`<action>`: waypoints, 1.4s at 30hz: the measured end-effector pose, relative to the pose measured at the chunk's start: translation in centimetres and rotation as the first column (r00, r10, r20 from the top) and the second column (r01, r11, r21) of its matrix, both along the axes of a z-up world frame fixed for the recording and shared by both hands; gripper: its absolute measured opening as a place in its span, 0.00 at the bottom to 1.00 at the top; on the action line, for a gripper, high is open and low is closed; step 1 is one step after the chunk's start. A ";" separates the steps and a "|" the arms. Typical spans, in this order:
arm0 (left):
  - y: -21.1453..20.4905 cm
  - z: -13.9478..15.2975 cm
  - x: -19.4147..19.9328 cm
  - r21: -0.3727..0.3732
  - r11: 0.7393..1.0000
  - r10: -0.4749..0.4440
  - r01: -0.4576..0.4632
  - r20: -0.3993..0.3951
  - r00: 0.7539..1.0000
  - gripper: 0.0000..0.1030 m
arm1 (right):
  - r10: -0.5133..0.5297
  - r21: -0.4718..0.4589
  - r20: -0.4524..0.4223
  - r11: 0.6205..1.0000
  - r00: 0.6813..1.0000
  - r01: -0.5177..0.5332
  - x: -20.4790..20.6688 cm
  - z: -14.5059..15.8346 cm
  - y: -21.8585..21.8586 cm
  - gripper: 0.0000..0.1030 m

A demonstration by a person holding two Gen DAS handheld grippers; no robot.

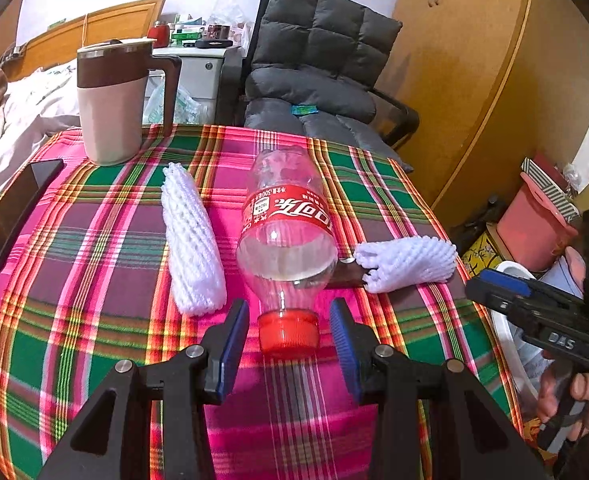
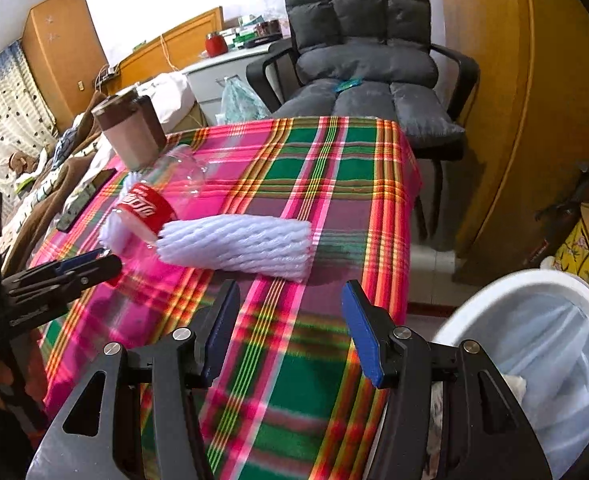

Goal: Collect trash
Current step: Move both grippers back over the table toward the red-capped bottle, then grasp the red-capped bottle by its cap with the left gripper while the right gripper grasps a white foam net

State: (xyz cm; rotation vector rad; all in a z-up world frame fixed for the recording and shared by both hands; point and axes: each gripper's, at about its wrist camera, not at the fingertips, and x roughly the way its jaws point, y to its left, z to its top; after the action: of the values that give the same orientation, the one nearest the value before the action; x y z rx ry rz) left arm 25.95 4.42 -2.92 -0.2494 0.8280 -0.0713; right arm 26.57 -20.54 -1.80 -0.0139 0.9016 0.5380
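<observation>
The left tool (image 1: 290, 344) stood spread around the bottle (image 1: 286, 236)'s red cap (image 1: 289, 333) at lower centre, not yet pinching. The right tool (image 2: 290, 332), also spread and empty, faced the foam sleeve (image 2: 236, 246) at mid-frame. Next, each probably needed to close, then carry to the bin (image 2: 534, 288) at lower right.

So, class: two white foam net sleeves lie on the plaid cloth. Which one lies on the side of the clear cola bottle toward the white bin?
The shorter, crumpled white foam net sleeve, right of the clear cola bottle; the longer sleeve lies left, toward the phone.

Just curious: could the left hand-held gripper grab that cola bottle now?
Probably yes: the left hand-held gripper is open, the cola bottle's red cap lies between its fingers, nothing blocking.
</observation>
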 end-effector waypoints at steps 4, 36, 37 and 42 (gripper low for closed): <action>0.0 -0.6 0.7 -0.013 1.000 -0.010 0.010 -0.011 1.000 0.40 | 0.018 0.000 -0.026 1.000 0.999 -0.018 1.6 -0.7 0.3 0.54; -2.4 -0.8 -4.6 -0.021 0.988 -0.155 0.155 -0.007 0.988 0.31 | -0.005 0.114 -0.042 0.993 0.999 0.010 1.9 0.9 0.9 0.46; -2.7 -0.7 -4.8 -0.014 0.984 -0.175 0.175 -0.002 0.985 0.31 | -0.010 0.116 -0.043 0.993 0.999 0.014 2.0 0.8 1.0 0.46; -2.9 -0.3 -5.6 -0.008 0.981 -0.192 0.192 0.018 0.981 0.31 | -0.059 0.136 -0.055 0.988 0.997 0.066 1.5 0.9 0.0 0.46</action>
State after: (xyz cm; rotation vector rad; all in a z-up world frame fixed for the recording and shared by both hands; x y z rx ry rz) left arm 20.36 1.54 -3.22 -0.1770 0.8331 -0.2585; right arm 28.08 -20.55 -0.95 0.1538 0.9096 0.5430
